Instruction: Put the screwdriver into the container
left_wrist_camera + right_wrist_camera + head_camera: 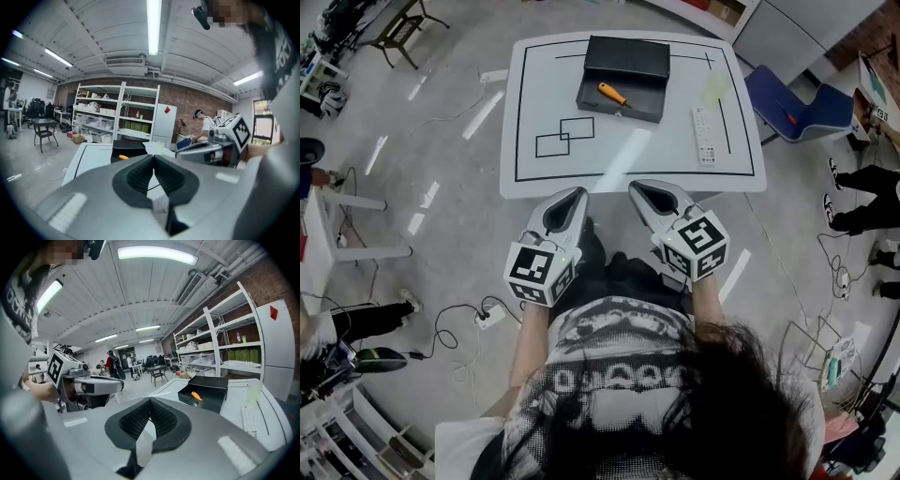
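Head view. White rectangular table (544, 178) with black line markings. At its far edge, an open black box-shaped container (649, 111) with its lid raised behind. Orange-handled screwdriver (612, 94) lying inside the container, at an angle on the floor of the box. Long white remote control (703, 136) flat on the table to the right of the container, apart from it. Grey left gripper (577, 195) and grey right gripper (637, 187) held side by side at the near table edge, well apart from the container, both pointing toward it.

Left gripper view. Jaws closed tip to tip with nothing between the black ribbed pads (138, 178). Beyond them, the container (129, 149) with the orange handle (123, 157) showing inside. Right gripper (185, 151) alongside at the right.

Right gripper view. Jaws likewise closed and empty. Container (213, 397) ahead to the right, screwdriver (197, 396) resting in it. Left gripper (119, 385) at the left.
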`<state>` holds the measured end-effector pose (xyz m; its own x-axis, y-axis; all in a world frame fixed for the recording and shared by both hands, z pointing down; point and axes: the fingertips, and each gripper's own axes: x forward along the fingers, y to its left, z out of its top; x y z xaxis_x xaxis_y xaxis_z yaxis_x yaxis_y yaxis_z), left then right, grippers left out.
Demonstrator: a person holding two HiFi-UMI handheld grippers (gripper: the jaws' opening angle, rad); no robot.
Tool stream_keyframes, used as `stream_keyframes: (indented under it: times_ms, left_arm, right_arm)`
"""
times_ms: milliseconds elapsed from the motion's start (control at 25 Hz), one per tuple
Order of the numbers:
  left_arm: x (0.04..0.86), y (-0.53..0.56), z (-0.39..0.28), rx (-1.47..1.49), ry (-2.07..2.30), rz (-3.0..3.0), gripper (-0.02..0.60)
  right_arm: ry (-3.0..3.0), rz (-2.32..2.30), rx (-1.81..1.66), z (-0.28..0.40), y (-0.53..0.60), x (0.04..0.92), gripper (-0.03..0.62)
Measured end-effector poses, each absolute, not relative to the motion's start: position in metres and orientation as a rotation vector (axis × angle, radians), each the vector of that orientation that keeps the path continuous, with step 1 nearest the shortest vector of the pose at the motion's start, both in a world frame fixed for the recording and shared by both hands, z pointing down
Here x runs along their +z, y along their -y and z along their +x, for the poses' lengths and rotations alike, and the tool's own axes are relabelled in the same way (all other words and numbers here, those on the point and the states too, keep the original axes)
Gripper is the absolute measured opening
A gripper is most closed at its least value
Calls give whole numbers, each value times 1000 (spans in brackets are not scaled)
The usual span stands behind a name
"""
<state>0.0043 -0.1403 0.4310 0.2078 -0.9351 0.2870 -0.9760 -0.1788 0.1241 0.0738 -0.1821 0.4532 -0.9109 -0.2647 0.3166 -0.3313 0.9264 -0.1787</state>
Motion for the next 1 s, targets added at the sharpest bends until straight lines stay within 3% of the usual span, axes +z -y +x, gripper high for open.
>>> stream_keyframes:
  times_ms: [1000]
  left_arm:
    - [434,106,35,209,1841,2190,0]
  right_arm:
    - [2794,322,257,95,140,455,-3]
